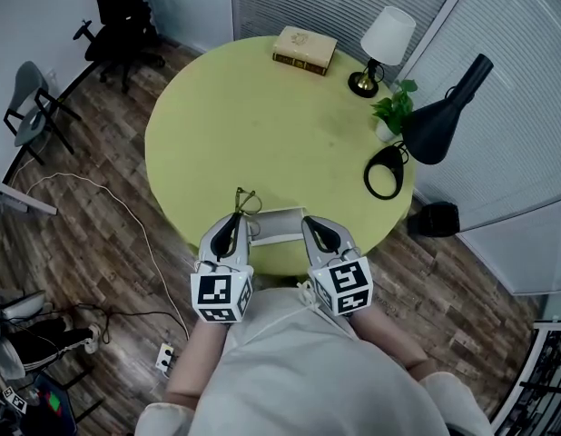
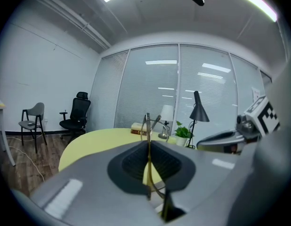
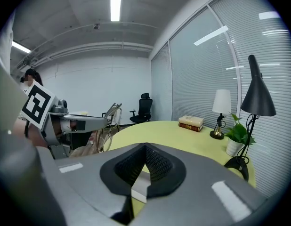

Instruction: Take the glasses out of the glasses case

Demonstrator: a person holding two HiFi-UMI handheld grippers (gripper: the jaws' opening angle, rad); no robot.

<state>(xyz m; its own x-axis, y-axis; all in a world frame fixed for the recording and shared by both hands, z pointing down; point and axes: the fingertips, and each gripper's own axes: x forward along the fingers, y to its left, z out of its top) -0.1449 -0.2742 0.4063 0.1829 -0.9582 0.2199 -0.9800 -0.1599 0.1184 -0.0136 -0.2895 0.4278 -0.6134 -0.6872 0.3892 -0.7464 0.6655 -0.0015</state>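
Thin gold-framed glasses (image 1: 247, 200) stick up from my left gripper (image 1: 237, 218), which is shut on one of their arms; in the left gripper view the arm (image 2: 148, 166) runs between the closed pads and the frame (image 2: 151, 122) rises above them. The pale grey glasses case (image 1: 278, 225) lies at the near edge of the round yellow-green table (image 1: 262, 125). My right gripper (image 1: 310, 222) is at the case's right end, shut on its edge (image 3: 140, 186). The glasses (image 3: 109, 116) are held up off the table, left of the case.
At the table's far side lie a book (image 1: 304, 49), a white-shade lamp (image 1: 382, 48), a small potted plant (image 1: 392, 112) and a black desk lamp (image 1: 435, 125) with a ring base. Chairs (image 1: 122, 16) stand on the wood floor to the left. Cables trail near my feet.
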